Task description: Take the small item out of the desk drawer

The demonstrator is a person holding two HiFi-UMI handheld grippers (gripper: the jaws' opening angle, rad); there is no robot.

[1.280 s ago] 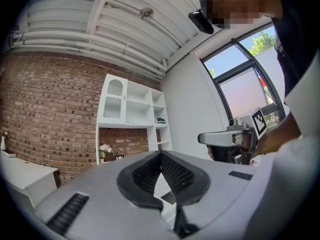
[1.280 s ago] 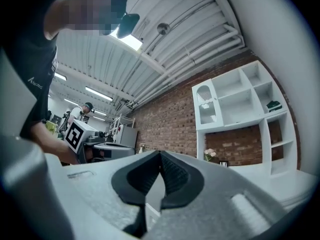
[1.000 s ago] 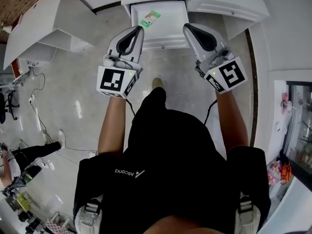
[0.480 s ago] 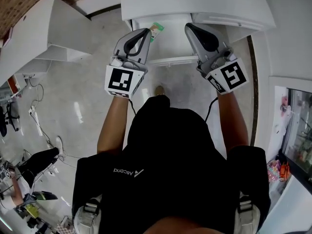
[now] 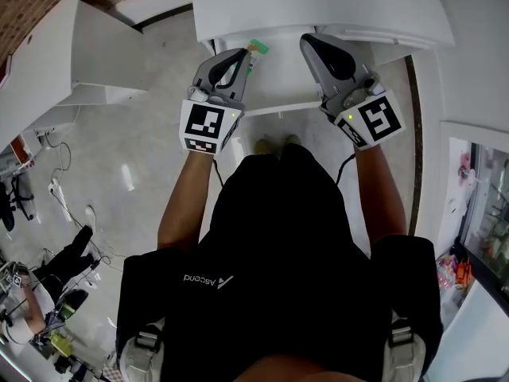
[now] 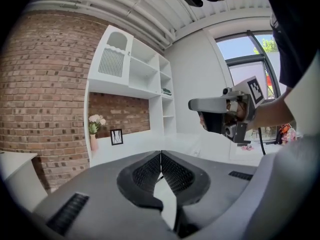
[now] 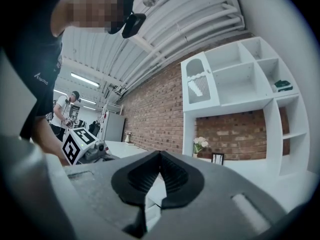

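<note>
The white desk drawer stands pulled out under the desk top. A small green and white packet lies in its far left corner, partly hidden by my left gripper. That gripper hovers over the drawer's left side, right by the packet; whether it touches I cannot tell. Its jaws are shut on nothing. My right gripper hovers over the drawer's right side, also shut and empty. It shows side-on in the left gripper view.
A white shelf unit stands at the left by a brick wall. Another person and cables are on the floor at lower left. A vase of flowers and a small picture frame stand on the desk.
The person has stepped closer to the desk. Both grippers have moved forward over the open drawer, and the left one now covers part of the packet.
</note>
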